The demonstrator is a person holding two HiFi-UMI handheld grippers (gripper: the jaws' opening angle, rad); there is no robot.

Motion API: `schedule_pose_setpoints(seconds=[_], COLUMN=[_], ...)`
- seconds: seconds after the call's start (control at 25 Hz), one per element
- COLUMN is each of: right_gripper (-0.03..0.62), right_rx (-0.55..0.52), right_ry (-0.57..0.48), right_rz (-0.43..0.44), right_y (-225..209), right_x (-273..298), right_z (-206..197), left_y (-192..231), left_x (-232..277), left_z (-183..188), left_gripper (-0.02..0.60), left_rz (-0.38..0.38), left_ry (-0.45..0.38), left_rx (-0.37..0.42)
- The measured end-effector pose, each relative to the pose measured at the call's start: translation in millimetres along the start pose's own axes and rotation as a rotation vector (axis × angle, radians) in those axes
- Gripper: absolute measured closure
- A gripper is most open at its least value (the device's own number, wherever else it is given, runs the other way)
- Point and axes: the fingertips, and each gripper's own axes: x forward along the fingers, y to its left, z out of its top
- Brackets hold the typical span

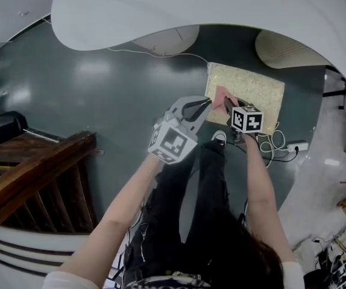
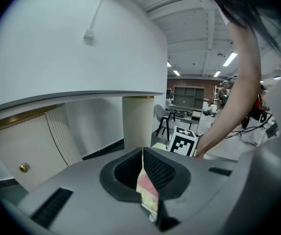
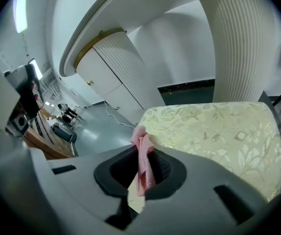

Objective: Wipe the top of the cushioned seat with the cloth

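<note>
The cushioned seat point(image 1: 254, 89) has a cream floral top and stands on the dark floor ahead of me. A pink cloth point(image 1: 220, 94) lies bunched at its near left edge. My right gripper point(image 1: 228, 105) is shut on that cloth point(image 3: 142, 153), which sticks up out of the jaws over the seat's point(image 3: 219, 131) near edge. My left gripper point(image 1: 207, 103) hovers just left of the seat's corner, close beside the right one. Its jaws meet at the tips point(image 2: 143, 153) with nothing in them; a strip of pink cloth point(image 2: 145, 184) shows through the gap below.
A white curved tabletop point(image 1: 191, 5) overhangs the seat, on ribbed white pillars point(image 3: 233, 48). A wooden stair railing point(image 1: 28, 167) stands at the left. A power strip with white cables point(image 1: 295, 146) lies on the floor right of the seat. My own legs and shoe point(image 1: 219, 138) are below the grippers.
</note>
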Motion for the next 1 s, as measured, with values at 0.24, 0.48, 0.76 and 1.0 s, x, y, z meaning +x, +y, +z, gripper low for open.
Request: schedule_pose_setpoints(seconds=[0.24,0.48,0.76,1.0], right_gripper=[0.585,0.585,0.585,0.585], right_rx=[0.035,0.075,0.104,0.159], right_ry=[-0.007,-0.028,-0.025,-0.035], right_rz=[-0.093,-0.180,-0.262,-0.326], right_y=[-55,-112,-168,-209], right_x=[-34,-77,-125,-155], right_z=[-9,-19,-36,-49], left_y=[-15,-37,-67,-83], left_x=[20,43,70,84], left_z=[6,15,34,42], left_gripper=[0.574,0.574,0.574,0.574], left_rz=[-0.034,-0.080,-0.140,-0.168], left_ry=[-0.001,0.003,0.009,0.014], left_rx=[0.009,0.022,0.057,0.078])
